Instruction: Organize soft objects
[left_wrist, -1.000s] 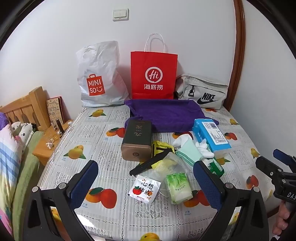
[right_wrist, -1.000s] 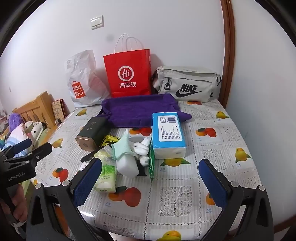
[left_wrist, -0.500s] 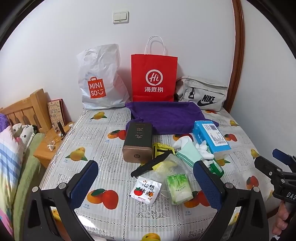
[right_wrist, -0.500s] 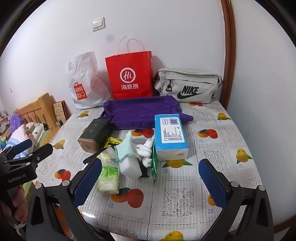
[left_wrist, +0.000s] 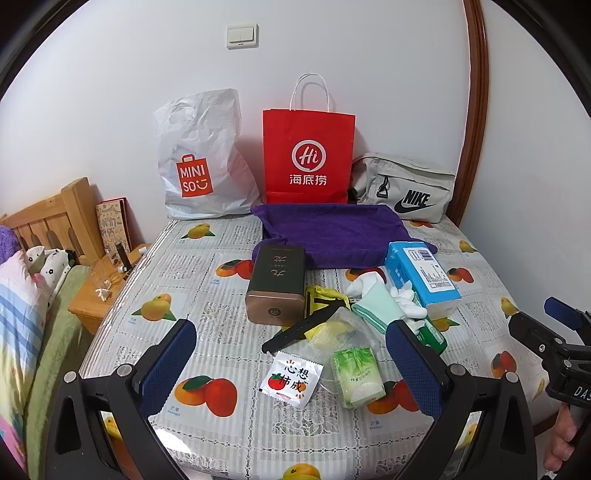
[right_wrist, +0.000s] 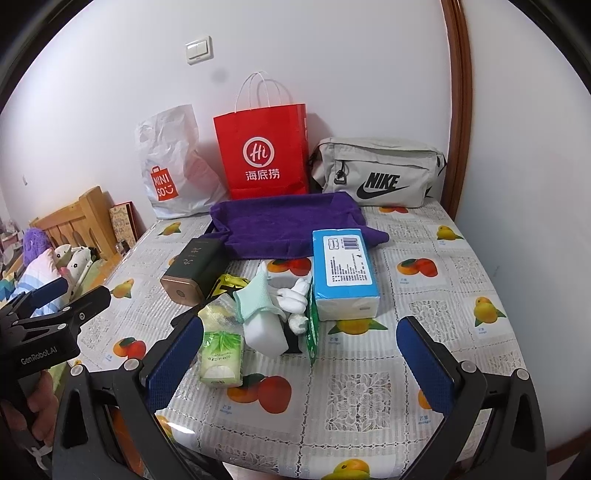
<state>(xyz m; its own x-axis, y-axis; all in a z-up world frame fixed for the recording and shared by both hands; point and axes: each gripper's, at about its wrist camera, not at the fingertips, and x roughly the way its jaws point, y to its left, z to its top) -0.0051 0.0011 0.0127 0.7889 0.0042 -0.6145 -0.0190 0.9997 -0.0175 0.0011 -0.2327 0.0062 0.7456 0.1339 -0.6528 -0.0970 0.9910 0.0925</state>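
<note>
The left gripper (left_wrist: 290, 363) and the right gripper (right_wrist: 299, 354) are held above the near edge of the desk (right_wrist: 369, 398), both with jaws spread wide and nothing between them. A purple towel (left_wrist: 332, 232) is spread at 12 o'clock, in front of a red paper bag (left_wrist: 308, 155). The soft items are clustered mid-desk: a green tissue pack (right_wrist: 221, 360) at 7 o'clock of the heap, a mint cloth (right_wrist: 255, 299) at its centre, white socks (right_wrist: 295, 299) just beside it, and a blue tissue box (right_wrist: 343, 273) at 2 o'clock.
</note>
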